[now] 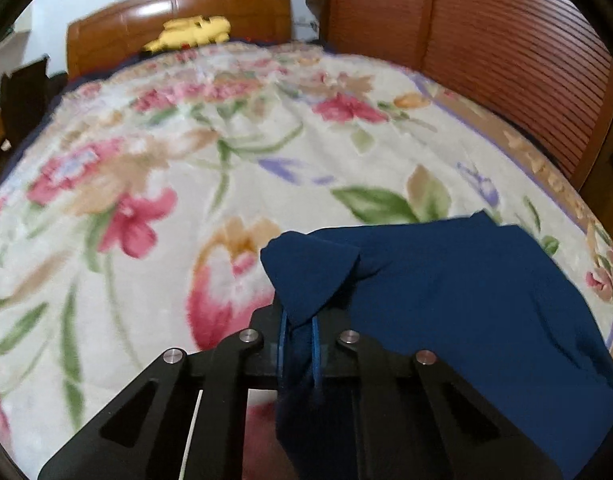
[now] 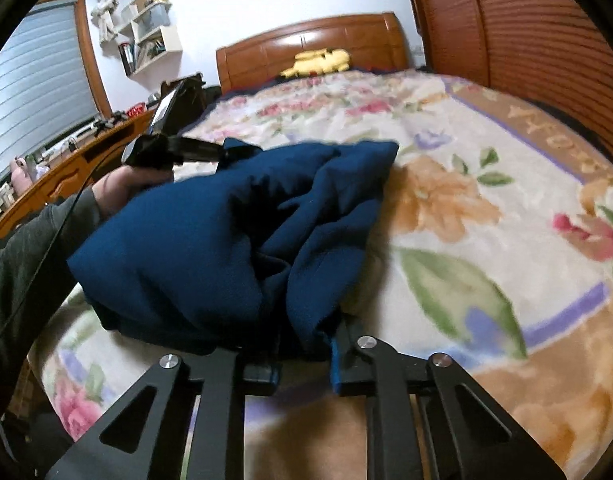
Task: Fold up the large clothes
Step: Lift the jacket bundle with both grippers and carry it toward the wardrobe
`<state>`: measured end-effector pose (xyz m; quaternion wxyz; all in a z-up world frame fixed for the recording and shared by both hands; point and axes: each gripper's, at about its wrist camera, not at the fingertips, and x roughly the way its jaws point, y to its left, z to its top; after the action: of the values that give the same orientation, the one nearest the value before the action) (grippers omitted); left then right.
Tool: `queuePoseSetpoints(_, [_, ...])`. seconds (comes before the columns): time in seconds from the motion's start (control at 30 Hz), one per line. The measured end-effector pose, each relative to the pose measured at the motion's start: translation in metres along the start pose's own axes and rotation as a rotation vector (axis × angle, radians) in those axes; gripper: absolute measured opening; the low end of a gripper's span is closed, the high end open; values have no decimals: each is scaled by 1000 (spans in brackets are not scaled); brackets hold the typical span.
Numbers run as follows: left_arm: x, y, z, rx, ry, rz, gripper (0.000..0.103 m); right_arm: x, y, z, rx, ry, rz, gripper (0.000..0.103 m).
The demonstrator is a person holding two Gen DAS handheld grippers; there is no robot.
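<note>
**Both grippers clamped on the navy garment at the foot of the bed**

We take the wooden headboard (image 1: pixel 178 20) as our landmark. The navy blue garment (image 2: pixel 210 240) lies bunched on the floral blanket (image 1: pixel 186 168), at the end of the bed far from the headboard, nearer the slatted wooden wardrobe doors (image 2: pixel 526 20) than the window side.

Our left gripper (image 1: pixel 299 328) has its blue pads pinched tight on a corner of the cloth, which stands up in a soft peak between them and points toward the headboard. Our right gripper (image 2: pixel 302 344) is closed on a thick fold at the garment's near edge; the cloth fills the gap between its fingers and hides most of the left pad.

From the right wrist view we see our left hand (image 2: pixel 122 188) in a grey sleeve (image 2: pixel 30 248), holding its gripper at the garment's headboard-side corner. A yellow soft toy (image 2: pixel 318 62) rests against the headboard, well apart from the garment.
</note>
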<state>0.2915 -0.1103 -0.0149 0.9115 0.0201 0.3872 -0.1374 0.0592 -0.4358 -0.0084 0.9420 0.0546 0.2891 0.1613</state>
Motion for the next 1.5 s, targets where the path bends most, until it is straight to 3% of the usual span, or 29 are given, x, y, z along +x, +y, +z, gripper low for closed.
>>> queuePoseSetpoints(0.37, [-87,-16,2,47,-92,75,9,-27,-5,8,2,-98,-10,8])
queuePoseSetpoints(0.63, [-115,-36,-3,81,-114,85,9,-45,-28,3,44,-151,-33,7])
queuePoseSetpoints(1.1, [-123,-115,1,193,-145,68,9,-89,-68,-15,91,-212,-105,7])
queuePoseSetpoints(1.5, [-108,-177,24,214,-189,29,9,-129,-77,-17,80,-255,-174,7])
